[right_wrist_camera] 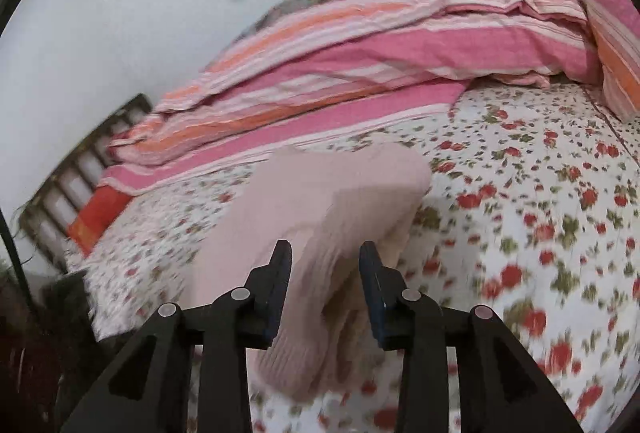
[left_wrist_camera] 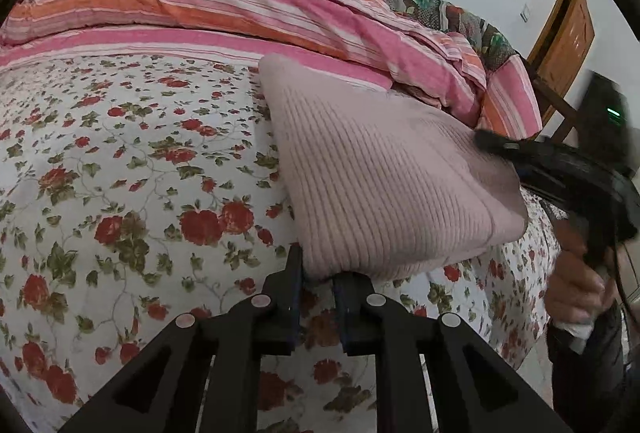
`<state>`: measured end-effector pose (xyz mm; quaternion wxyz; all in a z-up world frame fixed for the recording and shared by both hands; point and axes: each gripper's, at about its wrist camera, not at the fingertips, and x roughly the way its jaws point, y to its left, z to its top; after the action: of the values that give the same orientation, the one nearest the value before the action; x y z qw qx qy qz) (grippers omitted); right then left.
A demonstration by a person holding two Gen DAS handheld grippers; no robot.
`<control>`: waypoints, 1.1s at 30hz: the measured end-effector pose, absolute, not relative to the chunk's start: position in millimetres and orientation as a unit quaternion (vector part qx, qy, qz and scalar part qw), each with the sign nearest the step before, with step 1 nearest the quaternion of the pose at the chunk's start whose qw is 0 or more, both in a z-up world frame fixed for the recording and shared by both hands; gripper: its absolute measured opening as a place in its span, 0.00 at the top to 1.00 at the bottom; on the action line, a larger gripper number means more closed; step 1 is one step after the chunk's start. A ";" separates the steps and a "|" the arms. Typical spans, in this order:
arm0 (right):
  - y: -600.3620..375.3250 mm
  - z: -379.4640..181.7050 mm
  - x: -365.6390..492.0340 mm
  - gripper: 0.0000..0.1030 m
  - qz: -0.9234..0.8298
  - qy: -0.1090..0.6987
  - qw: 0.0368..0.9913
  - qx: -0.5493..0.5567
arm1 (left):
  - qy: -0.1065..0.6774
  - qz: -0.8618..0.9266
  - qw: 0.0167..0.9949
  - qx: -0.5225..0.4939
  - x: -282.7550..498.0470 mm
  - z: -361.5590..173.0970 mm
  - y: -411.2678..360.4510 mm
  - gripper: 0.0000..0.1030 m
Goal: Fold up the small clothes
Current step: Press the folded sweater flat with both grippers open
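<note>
A pale pink ribbed knit garment (left_wrist_camera: 384,173) is folded into a thick pad and held up above the flowered bed sheet (left_wrist_camera: 120,173). My left gripper (left_wrist_camera: 319,279) is shut on its near corner, with the fabric pinched between the pads. In the right wrist view the same garment (right_wrist_camera: 332,201) hangs blurred between the spread fingers of my right gripper (right_wrist_camera: 325,265), whose jaws stand apart around it without a clear pinch. From the left wrist view the right gripper (left_wrist_camera: 496,145) reaches the garment's right edge, held by a person's hand (left_wrist_camera: 576,285).
A pink and orange striped quilt (left_wrist_camera: 240,5) is bunched along the far side of the bed, with a patterned blanket (left_wrist_camera: 420,5) behind it. A wooden door (left_wrist_camera: 568,33) stands at the right, and a slatted headboard (right_wrist_camera: 72,173) at the left. The bed's edge is near.
</note>
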<state>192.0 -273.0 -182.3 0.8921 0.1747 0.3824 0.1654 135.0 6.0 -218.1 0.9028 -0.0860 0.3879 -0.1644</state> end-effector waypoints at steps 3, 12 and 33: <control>-266.5 -183.9 203.9 0.86 0.160 0.392 0.891 0.164 | 0.386 -0.166 0.903 -0.084 135.2 -219.1 4.3 0.86; -281.8 -212.8 196.8 0.87 0.139 0.390 0.897 0.153 | 0.384 -0.199 0.896 -0.097 134.3 -219.5 10.4 0.86; -249.5 -208.8 214.4 0.70 0.119 0.362 0.924 0.040 | 0.366 -0.154 0.915 -0.069 217.0 -182.8 -26.5 0.64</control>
<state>214.4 -249.5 -208.8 0.9238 0.0401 0.3616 0.1192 217.0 -26.5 -182.8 0.9152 -0.0691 0.3662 -0.1538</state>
